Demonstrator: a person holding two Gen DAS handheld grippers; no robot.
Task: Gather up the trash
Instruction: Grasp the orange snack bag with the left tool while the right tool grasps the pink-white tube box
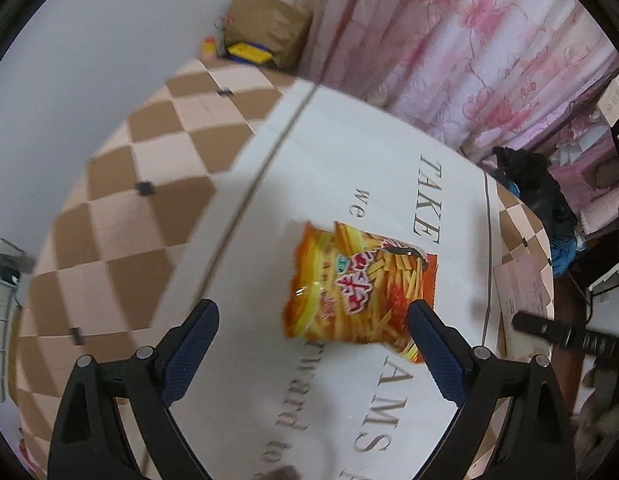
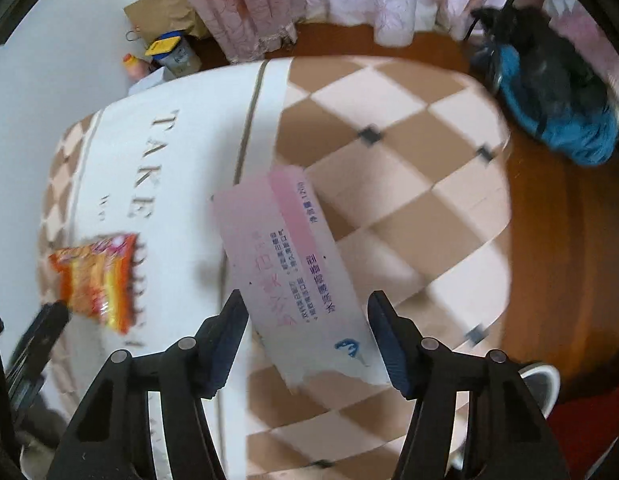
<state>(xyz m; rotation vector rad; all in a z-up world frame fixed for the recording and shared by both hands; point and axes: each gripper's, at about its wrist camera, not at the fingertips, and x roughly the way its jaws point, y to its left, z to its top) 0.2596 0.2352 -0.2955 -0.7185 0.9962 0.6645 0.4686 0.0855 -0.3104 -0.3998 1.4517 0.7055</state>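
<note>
A home, likely a bedroom or living room. Pink floral curtains (image 1: 469,40) hang at 1 o'clock, above a bench (image 1: 129,168) under a checkered cover (image 2: 409,152). A paper bag (image 1: 265,28) leans on the white wall (image 1: 89,40) at 12 o'clock. Clothes (image 2: 557,100) lie heaped on the wooden floor (image 2: 557,240) at 2 o'clock.

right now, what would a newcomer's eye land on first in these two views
The crinkled orange snack bag printed with fries lies on the white lettered cloth, ahead of the open left gripper. The flat pale pink cardboard box lies between the open right gripper's fingers, over the cloth edge and brown checkered tabletop.
</note>
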